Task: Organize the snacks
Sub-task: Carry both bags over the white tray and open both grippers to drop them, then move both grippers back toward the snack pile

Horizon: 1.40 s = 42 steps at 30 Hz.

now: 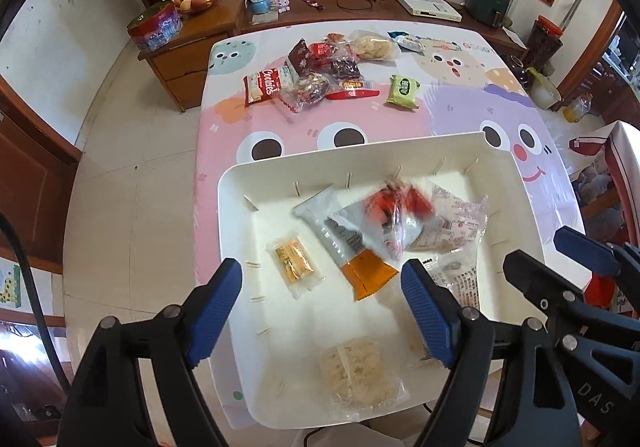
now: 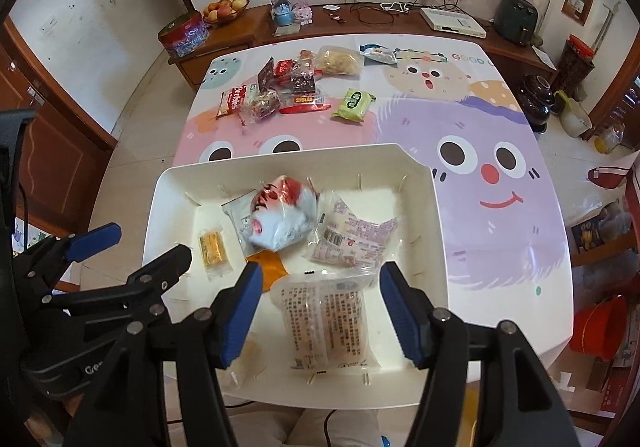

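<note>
Hovering over the white bin (image 1: 516, 207), the left tool (image 1: 320, 311) and right tool (image 2: 320, 311) both gape wide, holding nothing. A red-and-clear packet (image 2: 284, 215) lies blurred atop other wrappers inside. More snacks (image 1: 320, 75) wait on the desk (image 2: 500, 207) beyond: light, crinkly, slippery bags, probably best pinched at a sealed edge.

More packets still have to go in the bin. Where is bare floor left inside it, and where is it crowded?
Inside the white plastic bin, bare floor shows along the left wall beside the small yellow-filled clear packet, and in the far right corner past the pale printed wrapper. The middle is crowded: the red-and-white bag lies on overlapping packets. Both claws hang open above.
</note>
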Each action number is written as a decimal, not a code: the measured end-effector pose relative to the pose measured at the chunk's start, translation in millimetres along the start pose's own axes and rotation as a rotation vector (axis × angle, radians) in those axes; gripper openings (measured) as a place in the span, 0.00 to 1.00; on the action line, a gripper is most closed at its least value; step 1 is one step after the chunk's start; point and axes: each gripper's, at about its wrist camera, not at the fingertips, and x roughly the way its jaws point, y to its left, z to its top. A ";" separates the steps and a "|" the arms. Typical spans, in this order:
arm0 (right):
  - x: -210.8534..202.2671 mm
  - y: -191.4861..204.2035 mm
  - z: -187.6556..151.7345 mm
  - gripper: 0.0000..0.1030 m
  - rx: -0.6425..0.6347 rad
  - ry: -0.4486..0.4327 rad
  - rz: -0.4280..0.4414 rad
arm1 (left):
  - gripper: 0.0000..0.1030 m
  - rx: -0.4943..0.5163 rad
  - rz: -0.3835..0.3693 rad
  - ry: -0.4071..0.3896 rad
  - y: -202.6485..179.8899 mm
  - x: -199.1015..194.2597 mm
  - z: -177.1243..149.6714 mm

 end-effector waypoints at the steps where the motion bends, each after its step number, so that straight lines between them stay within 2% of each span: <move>1: -0.8 0.5 -0.7 0.60 -0.001 -0.001 0.000 | 0.79 -0.001 -0.002 -0.001 0.2 -0.4 0.1; 24: 0.0 15.1 3.6 0.60 -0.032 0.021 0.006 | 0.79 -0.053 -0.011 0.000 19.5 1.0 0.2; 30: 4.1 12.2 10.3 0.60 -0.017 0.021 0.007 | 0.79 -0.053 0.015 -0.059 25.9 -7.2 15.3; 34: 4.1 4.6 24.3 0.60 0.001 0.010 0.012 | 0.79 -0.066 0.012 -0.095 32.4 -13.3 31.9; 42: 0.2 -14.7 57.6 0.60 0.033 -0.024 0.022 | 0.84 -0.053 0.066 -0.202 40.5 -25.2 70.9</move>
